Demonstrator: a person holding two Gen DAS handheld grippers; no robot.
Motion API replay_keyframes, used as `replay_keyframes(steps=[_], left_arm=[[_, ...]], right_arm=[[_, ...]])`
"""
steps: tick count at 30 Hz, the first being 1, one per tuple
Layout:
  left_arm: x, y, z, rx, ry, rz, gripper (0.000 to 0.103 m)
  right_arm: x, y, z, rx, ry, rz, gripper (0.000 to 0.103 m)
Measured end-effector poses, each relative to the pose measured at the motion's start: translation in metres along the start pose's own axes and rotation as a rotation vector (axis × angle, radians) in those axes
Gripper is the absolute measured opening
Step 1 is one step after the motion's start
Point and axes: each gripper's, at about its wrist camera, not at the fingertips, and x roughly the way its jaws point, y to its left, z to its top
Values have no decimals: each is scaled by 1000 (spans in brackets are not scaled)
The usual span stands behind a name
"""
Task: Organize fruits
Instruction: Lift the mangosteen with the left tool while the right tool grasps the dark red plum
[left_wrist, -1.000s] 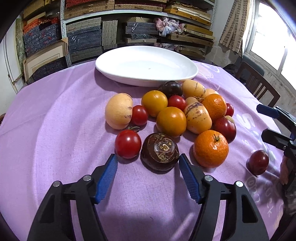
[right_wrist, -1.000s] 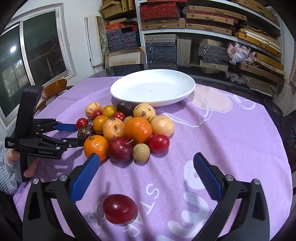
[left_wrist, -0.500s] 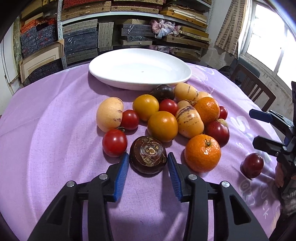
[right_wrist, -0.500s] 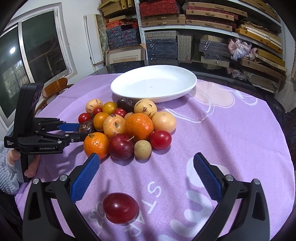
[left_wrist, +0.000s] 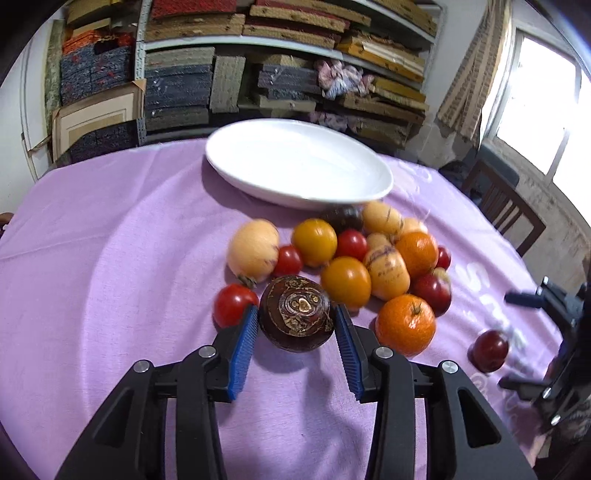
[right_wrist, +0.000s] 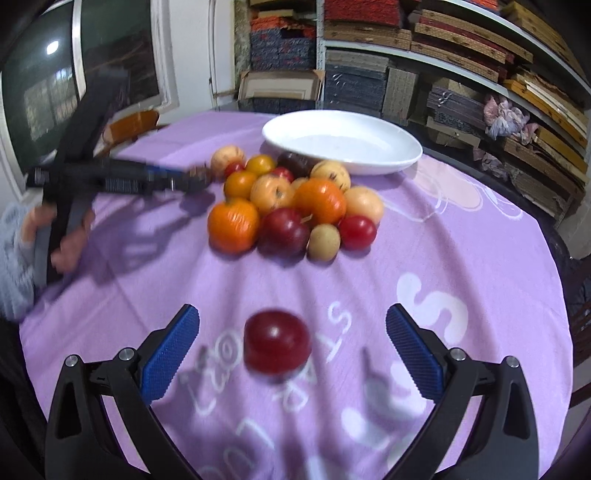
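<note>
The left gripper (left_wrist: 295, 325) had its blue pads clamped on either side of a dark brown round fruit (left_wrist: 295, 318), which appeared lifted just clear of the purple tablecloth (left_wrist: 110, 277), with a shadow beneath it. That fruit sat at the near edge of the fruit pile (left_wrist: 343, 266), with a red tomato (left_wrist: 232, 304) just beside the left pad and an orange mandarin (left_wrist: 404, 324) near the right pad. Behind these lay yellow-orange tomatoes, small red tomatoes, pale striped melon-like fruits, another mandarin and a dark red plum, all touching or nearly so. A white oval plate (left_wrist: 299, 173) stood beyond the pile, its near rim just beside the farthest fruits. The right gripper (right_wrist: 291, 343) held its jaws wide apart, with a lone dark red plum (right_wrist: 277, 341) lying on the cloth between them, touching neither pad; that view was blurred. This plum lay well apart from the pile, on white lettering printed on the cloth. In the right wrist view a hand (right_wrist: 64, 236) in a pale knitted sleeve (right_wrist: 14, 258) gripped the handle of the left gripper at the left edge. Shelves (left_wrist: 280, 66) stacked with flat bundles filled the background, and a wooden chair (left_wrist: 502, 206) stood by a window (left_wrist: 546, 110).
</note>
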Motion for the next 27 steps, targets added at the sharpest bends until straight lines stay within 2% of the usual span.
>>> replay_keyframes(steps=[4, 5, 6, 7, 8, 10, 12, 14, 21, 24, 27], left_arm=[[-18, 13, 5, -30, -52, 18, 43], [-19, 16, 6, -41, -54, 19, 43], [-20, 19, 7, -53, -54, 19, 43], [-21, 22, 7, -61, -53, 21, 43], [-21, 24, 7, -68, -52, 22, 43], [-22, 28, 6, -76, -50, 22, 43], [-23, 29, 7, -78, -51, 20, 43], [-23, 31, 6, -77, -52, 19, 43], [-18, 36, 9, -108, -24, -20, 43], [-15, 35, 27, -90, 0, -34, 43], [-18, 26, 67, -35, -24, -18, 43]], right_arm=[[3, -3, -5, 16, 13, -5, 99], [5, -4, -4, 21, 15, -5, 95], [8, -4, -3, 24, 19, 0, 90], [11, -5, -2, 25, 28, 6, 72], [16, -6, -1, 30, 43, 13, 60], [21, -6, 0, 25, 60, 13, 60], [24, -4, 0, 10, 68, 14, 55], [26, -3, 0, 15, 76, 32, 42], [19, -8, -1, 61, 74, 68, 40], [4, -20, 26, 52, 20, 58, 40], [-8, -35, 73, 34, -67, 28, 40]])
